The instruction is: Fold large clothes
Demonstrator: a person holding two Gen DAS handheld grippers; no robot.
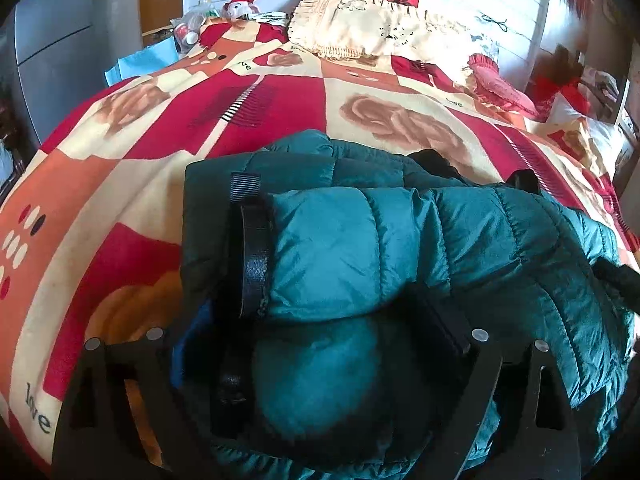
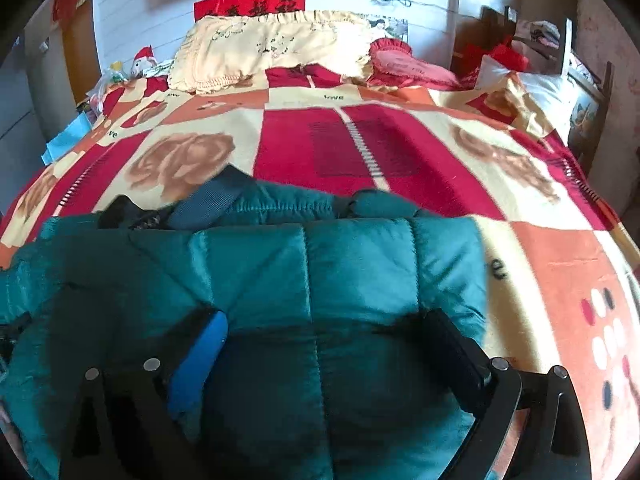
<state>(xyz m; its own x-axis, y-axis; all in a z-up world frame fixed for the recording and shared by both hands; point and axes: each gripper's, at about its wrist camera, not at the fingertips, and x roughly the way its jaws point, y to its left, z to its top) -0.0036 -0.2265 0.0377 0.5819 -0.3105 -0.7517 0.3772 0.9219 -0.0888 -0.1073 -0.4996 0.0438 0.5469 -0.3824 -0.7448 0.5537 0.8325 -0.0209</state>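
Here, a teal puffer jacket (image 1: 360, 248), partly folded, lies at six o'clock on a patterned bed cover (image 1: 120, 152), its long axis running nine to three. The left gripper (image 1: 348, 320) and right gripper (image 2: 320, 344) both straddle it, jaws spread and not pinching. The slippery, puffy folds may spring open.

Bare bedspread (image 2: 360, 152) beyond jacket (image 2: 312, 264)

I am in a home bedroom: a bed (image 2: 400, 152) with a rose-patterned blanket, a frilled cream pillow (image 2: 272, 48), and perhaps a festive red banner (image 2: 250, 2) on the wall.
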